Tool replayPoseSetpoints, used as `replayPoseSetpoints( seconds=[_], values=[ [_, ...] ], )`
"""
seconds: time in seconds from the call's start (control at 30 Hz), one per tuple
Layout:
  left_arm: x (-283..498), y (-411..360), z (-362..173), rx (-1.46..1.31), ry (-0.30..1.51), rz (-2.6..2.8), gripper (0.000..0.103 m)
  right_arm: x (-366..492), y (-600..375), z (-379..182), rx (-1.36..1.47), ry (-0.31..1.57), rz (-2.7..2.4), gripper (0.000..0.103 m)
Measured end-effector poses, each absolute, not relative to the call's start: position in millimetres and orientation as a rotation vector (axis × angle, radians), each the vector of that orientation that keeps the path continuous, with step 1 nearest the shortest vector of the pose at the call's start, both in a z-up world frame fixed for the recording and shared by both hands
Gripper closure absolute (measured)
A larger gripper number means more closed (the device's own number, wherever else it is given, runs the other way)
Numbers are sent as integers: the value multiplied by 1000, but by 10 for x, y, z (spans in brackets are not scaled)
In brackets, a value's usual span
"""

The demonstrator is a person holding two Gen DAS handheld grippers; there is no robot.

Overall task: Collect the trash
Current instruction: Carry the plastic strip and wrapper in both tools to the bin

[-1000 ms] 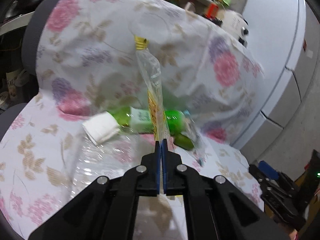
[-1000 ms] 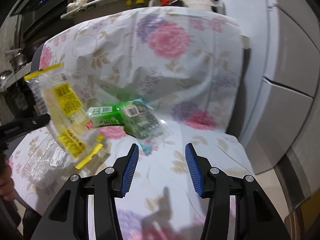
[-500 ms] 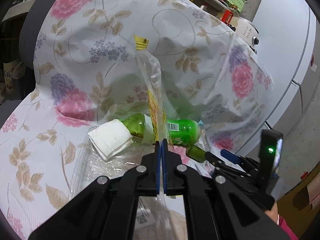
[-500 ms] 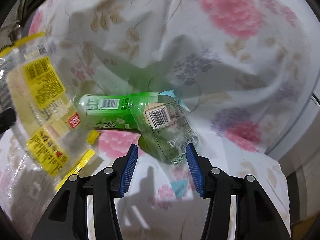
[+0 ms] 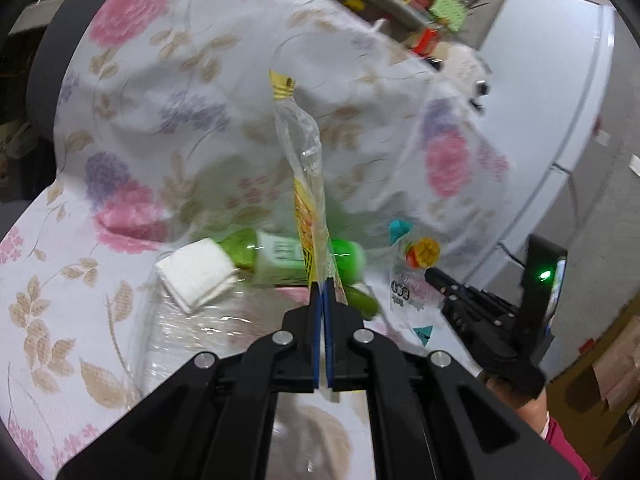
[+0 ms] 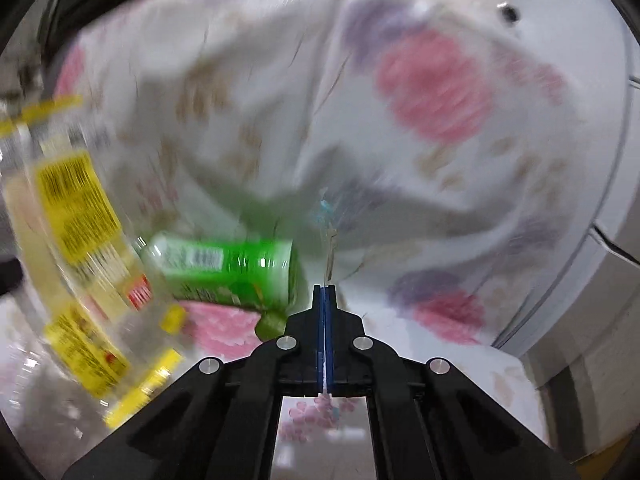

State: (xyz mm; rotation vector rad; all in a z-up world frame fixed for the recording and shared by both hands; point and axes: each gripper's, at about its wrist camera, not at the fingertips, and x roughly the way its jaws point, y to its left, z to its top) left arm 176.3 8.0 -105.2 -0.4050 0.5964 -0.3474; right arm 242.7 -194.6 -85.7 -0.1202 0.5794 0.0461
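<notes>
Your left gripper (image 5: 323,286) is clamped on a clear plastic bag with yellow print (image 5: 306,184), which stands up edge-on from its blue pads; this is one piece of trash already in hand.

Your right gripper (image 6: 325,292) has its jaws together on a thin clear wrapper (image 6: 330,236), seen edge-on rising from the pads. From the left wrist view that wrapper (image 5: 408,280) shows teal and orange print and hangs just ahead of the right gripper (image 5: 434,276). I judge it a second piece secured, though blur prevents confirming how firm the hold is.

Outstanding items remain on the seat of the chair under its floral cover (image 5: 132,92). A green bottle (image 5: 280,258) lies on its side near the fold between seat and backrest. A folded white tissue (image 5: 196,274) lies beside the bottle's neck end, partly on a sheet of clear film (image 5: 208,332) towards the seat's front edge. No bin is in view, so collection is, by my estimate, partly done.
</notes>
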Motion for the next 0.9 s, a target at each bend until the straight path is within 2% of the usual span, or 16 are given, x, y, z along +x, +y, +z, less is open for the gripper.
replayPoseSetpoints(
  seconds=[0.13,0.33,0.6,0.9],
  values=[
    [1485,-133,-906,-375,580,-431,103,1912,-2173,-471,-37,514,59,103],
    [1112,-530,-922,-323,610,-545,103,1214,-2445,-257,13,480,50,103],
    [656,-966,-1046,-243,646,-641,103,333,-2804,-498,63,496,-49,103],
    [176,-1810,-1236,-99,699,-871,103,-669,-3401,-752,113,548,-258,103]
  ],
)
